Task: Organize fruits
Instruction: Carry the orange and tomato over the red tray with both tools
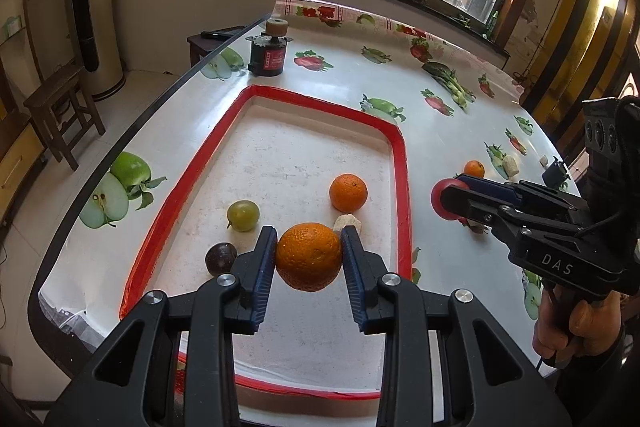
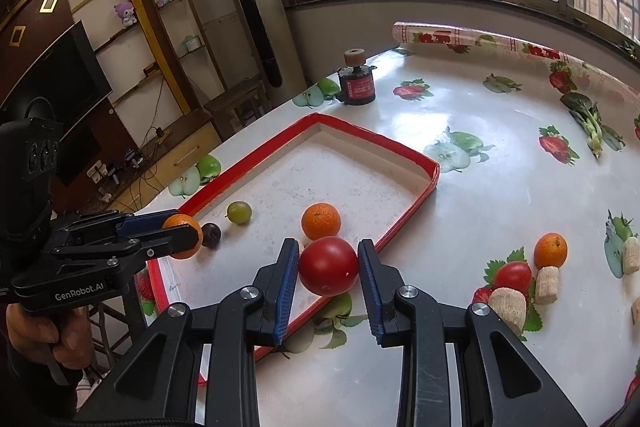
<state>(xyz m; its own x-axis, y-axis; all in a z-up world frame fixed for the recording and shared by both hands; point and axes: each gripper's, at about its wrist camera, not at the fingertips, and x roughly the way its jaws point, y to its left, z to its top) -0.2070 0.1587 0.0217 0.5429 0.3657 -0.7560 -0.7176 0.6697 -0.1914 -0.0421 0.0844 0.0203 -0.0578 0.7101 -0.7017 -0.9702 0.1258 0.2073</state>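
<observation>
Two fruits were held aloft at once. In the left wrist view, the large orange (image 1: 308,256) sat at lower centre, pinched between the blue pads of the left hand-held gripper (image 1: 308,254), whose jaws were closed snugly on its sides above the red-rimmed tray (image 1: 402,187). In the right wrist view, the red tomato (image 2: 328,265) was clamped the same way by the right hand-held gripper (image 2: 328,267), hanging over the tray's lower right edge.

Inside the tray lay a smaller orange (image 1: 348,192), a green grape-like fruit (image 1: 243,215), a dark plum (image 1: 221,259) and a pale chunk (image 1: 347,223) partly hidden behind the held orange. Right of the tray, on the desk (image 2: 500,195) with its fruit-printed cover, rested another small orange (image 2: 550,250), a second tomato (image 2: 513,277) and several pale corky pieces (image 2: 507,308).

At the upper middle of both views stood a black cylinder with a red label (image 1: 267,55), near the desk's far edge. A hand (image 1: 576,323) gripped the right tool's handle at the lower right of the left view.
</observation>
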